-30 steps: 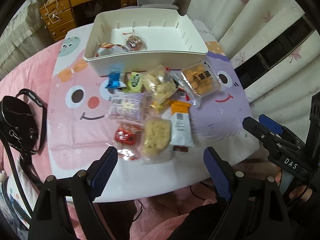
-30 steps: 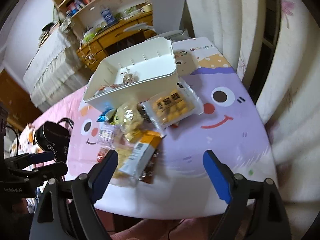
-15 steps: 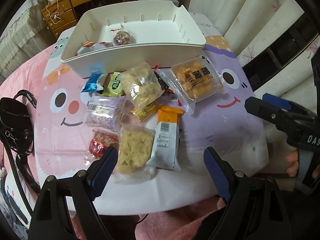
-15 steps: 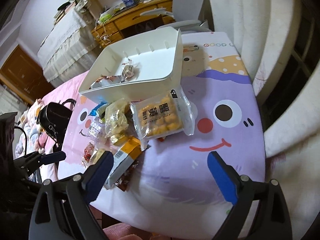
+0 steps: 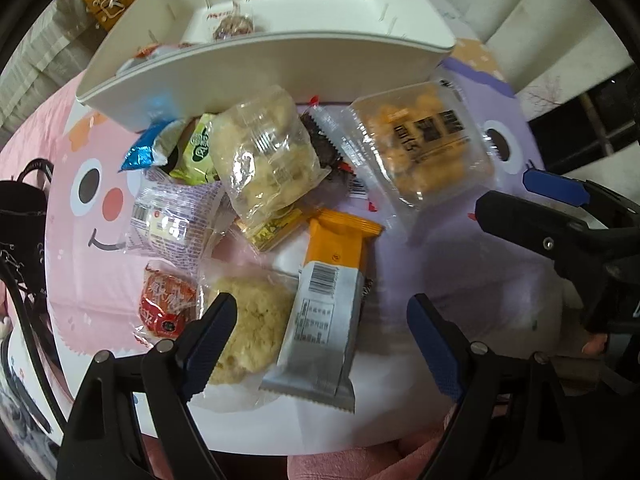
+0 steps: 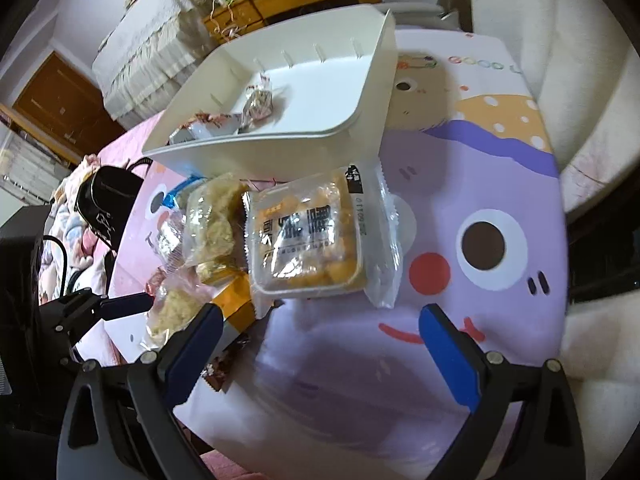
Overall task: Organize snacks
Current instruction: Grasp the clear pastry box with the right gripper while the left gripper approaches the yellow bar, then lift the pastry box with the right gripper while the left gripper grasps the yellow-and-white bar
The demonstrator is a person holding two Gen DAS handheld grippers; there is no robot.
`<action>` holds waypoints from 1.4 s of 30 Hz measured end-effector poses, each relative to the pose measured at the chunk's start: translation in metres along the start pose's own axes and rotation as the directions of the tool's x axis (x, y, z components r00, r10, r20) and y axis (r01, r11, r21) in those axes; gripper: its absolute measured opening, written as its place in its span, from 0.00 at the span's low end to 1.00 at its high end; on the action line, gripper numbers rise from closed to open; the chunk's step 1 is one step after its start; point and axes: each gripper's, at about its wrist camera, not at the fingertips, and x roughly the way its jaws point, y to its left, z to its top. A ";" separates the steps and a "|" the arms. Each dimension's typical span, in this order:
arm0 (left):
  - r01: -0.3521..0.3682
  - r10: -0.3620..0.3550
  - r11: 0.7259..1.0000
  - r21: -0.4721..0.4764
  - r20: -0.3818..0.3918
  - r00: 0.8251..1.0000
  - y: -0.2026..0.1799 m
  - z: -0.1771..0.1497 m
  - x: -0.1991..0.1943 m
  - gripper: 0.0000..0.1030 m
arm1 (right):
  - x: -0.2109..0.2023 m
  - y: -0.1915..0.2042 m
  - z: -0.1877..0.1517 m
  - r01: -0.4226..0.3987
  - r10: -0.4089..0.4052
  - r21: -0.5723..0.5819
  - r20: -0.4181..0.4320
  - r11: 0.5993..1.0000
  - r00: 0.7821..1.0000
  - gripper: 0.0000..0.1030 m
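Observation:
A white bin (image 5: 256, 68) (image 6: 280, 152) stands at the back of the table with two wrapped snacks inside. Several snack packets lie in front of it. They include a clear tray of yellow puffs (image 5: 424, 148) (image 6: 308, 240), an orange-and-grey bar (image 5: 324, 320), a pale rice cake packet (image 5: 248, 328), a red round packet (image 5: 166, 304) and a clear bag of pale pieces (image 5: 264, 160). My left gripper (image 5: 320, 308) hangs open, pointing down over the bar and the rice cake. My right gripper (image 6: 320, 312) is open just in front of the puff tray, holding nothing.
A cartoon-face mat (image 6: 480, 280) covers the table, bare on its purple right side. A black bag (image 5: 24, 220) (image 6: 104, 196) sits off the left edge. A wooden desk (image 6: 280, 4) stands behind the bin and curtains hang on the right.
Both grippers have come down and in toward the snack pile, so the packets look larger. The right gripper's jaws have widened slightly. No snack has moved.

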 end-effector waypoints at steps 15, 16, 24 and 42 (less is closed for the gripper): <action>-0.106 0.102 0.993 -0.051 -0.066 0.993 -0.009 0.011 0.036 0.66 | 0.059 0.007 0.029 0.002 -0.009 -0.073 -0.100 0.997 0.995 0.99; -0.110 0.107 0.993 -0.052 -0.062 0.992 -0.010 0.012 0.036 0.64 | 0.062 0.008 0.030 -0.003 -0.004 -0.071 -0.107 0.997 0.994 0.99; -0.079 0.075 0.995 -0.062 -0.061 0.995 -0.019 0.013 0.041 0.40 | 0.079 0.018 0.033 0.023 -0.038 -0.117 -0.130 0.993 0.991 0.99; -0.050 0.044 0.995 -0.081 -0.066 0.997 -0.023 0.008 0.056 0.30 | 0.065 0.006 0.028 -0.034 0.026 -0.086 -0.090 0.996 0.996 0.84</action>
